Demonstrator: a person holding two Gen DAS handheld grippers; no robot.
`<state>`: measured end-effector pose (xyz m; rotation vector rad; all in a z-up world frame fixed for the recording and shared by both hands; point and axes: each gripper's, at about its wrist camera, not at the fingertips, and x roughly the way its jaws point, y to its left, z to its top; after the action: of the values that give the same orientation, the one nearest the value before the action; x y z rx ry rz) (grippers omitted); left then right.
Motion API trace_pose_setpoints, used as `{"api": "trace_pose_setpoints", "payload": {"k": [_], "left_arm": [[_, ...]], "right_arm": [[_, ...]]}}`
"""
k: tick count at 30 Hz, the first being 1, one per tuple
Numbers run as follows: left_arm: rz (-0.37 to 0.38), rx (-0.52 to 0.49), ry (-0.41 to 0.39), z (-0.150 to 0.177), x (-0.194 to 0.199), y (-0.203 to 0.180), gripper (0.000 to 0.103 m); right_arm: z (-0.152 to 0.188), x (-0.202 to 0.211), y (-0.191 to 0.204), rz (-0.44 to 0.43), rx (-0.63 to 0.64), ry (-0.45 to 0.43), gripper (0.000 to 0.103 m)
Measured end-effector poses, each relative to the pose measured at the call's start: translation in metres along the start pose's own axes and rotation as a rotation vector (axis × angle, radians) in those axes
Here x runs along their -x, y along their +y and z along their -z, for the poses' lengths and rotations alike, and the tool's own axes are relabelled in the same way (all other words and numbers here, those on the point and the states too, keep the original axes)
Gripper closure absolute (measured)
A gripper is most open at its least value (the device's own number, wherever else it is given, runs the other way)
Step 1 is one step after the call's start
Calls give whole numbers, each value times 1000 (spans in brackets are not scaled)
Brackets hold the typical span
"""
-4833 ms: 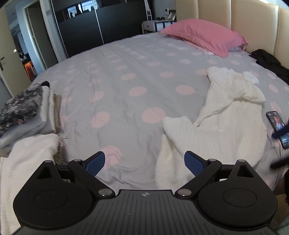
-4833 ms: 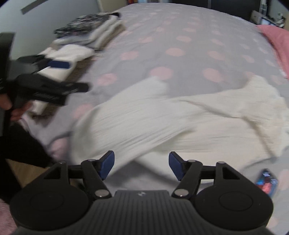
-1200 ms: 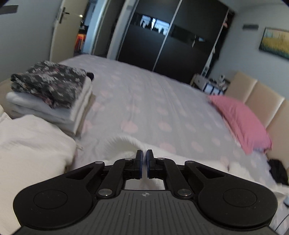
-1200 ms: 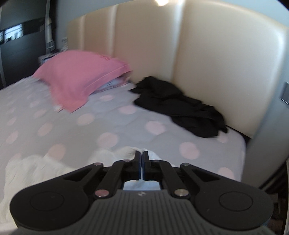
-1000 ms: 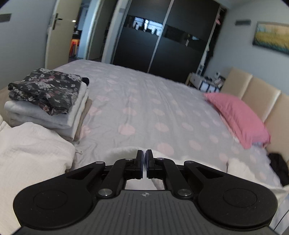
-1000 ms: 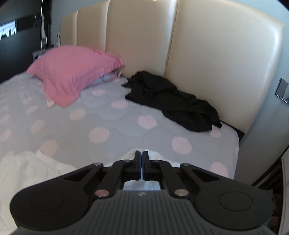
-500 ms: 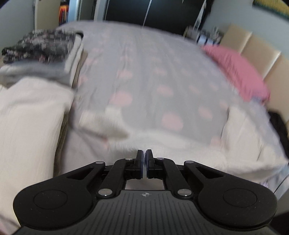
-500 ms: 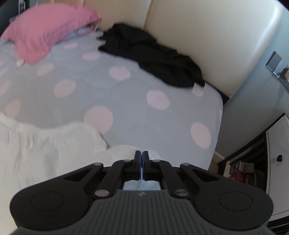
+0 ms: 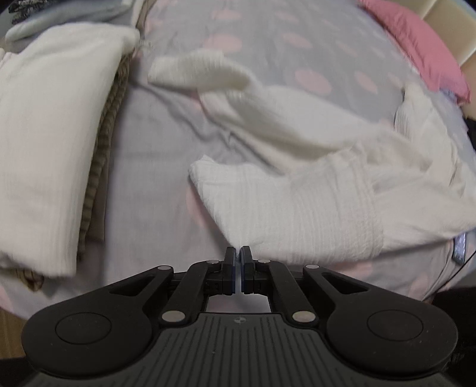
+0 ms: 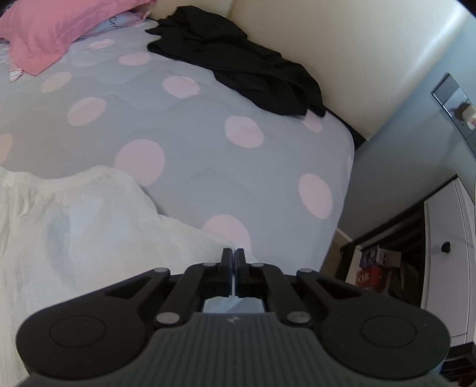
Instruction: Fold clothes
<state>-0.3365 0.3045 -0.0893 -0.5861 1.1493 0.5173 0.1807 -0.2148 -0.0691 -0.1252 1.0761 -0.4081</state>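
Both tongs, left tongs and right tongs, are clamped tight on the edge of the white garment spread over the polka-dot bed.

White garment ribbed cloth; headboard smooth, glossy.

I am in a home bedroom. Bed with grey spotted cover, pink pillow, padded cream headboard. White bedside cabinet beside it. Loose black clothing and folded laundry on the bed.
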Motion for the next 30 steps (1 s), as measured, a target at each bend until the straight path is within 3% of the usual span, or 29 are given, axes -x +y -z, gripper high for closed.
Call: {"api": "trace_pose_setpoints", "payload": {"k": [5,7,10,12,16,17,24,30], "left_arm": [[-133,-79,44,6,-12,-3,103],[-105,-69,27,5,-8,-3,103],[-68,-67,-13,2,0,-9,101],[-29,-60,-37,-2,5,-15,91],[70,-64,-78,-12,12,-42,53],[79,-81,-90,-13,12,-52,51],[82,-159,-116,-19,-7,-108,47],[2,-177,-133,-25,-27,-132,51]], "right_arm": [[5,-7,3,-10,58,47,101],[5,-7,4,-24,61,52,99],[5,-3,7,-5,84,28,89],[4,1,9,11,95,-7,69],[2,10,15,24,127,-57,65],[1,10,16,17,127,-57,64],[-2,9,18,-17,131,-62,58],[-4,3,19,-33,142,-60,52]]}}
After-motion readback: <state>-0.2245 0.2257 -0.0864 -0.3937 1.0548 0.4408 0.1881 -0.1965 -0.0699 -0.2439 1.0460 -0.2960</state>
